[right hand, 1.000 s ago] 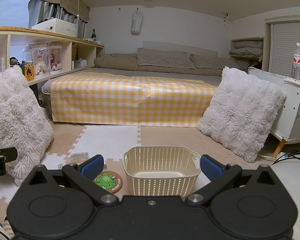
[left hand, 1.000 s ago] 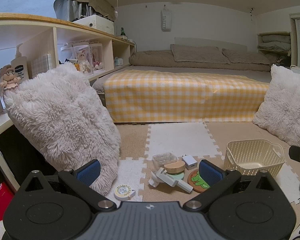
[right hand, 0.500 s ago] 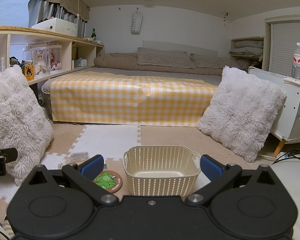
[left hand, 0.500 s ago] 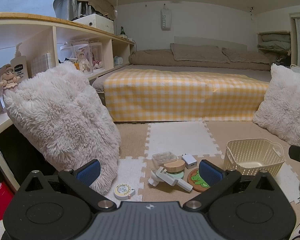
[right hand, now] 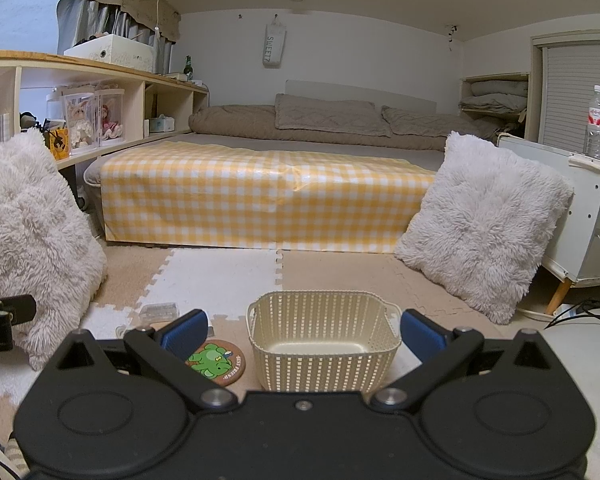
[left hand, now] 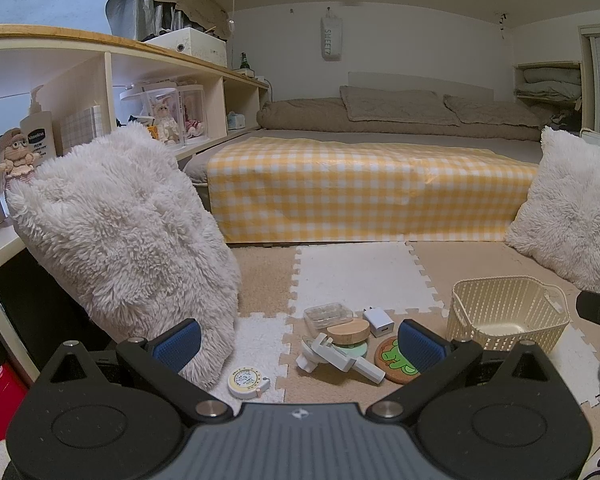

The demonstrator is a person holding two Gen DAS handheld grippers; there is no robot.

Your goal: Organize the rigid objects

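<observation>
Down on the foam floor mat [left hand: 352, 276] lies a small cluster of hard things: a clear plastic case [left hand: 328, 314], a white charger cube [left hand: 377, 322] just beside it, a round wooden lid [left hand: 348, 331] resting on a pale green disc, a white clamp-like tool [left hand: 340, 358] lying on its side in front of that, and a cork coaster [left hand: 398, 360] with a green dinosaur on it. A round tape measure [left hand: 246, 382] sits apart to the left, near the foot of a shaggy white pillow [left hand: 124, 240]. To the right of the cluster stands a cream basket [left hand: 508, 320], upright and with nothing in it; from the right wrist view the same basket [right hand: 322, 344] sits right ahead, the coaster [right hand: 216, 366] just to its left. The left gripper [left hand: 298, 344] has its blue-padded fingers spread wide and holds nothing. The right gripper [right hand: 302, 334] is likewise spread wide and bare, its fingers either side of the basket in the view. Behind everything runs a bed [right hand: 268, 200] with a yellow checked cover, a second shaggy pillow [right hand: 484, 220] leaning near its right end.
</observation>
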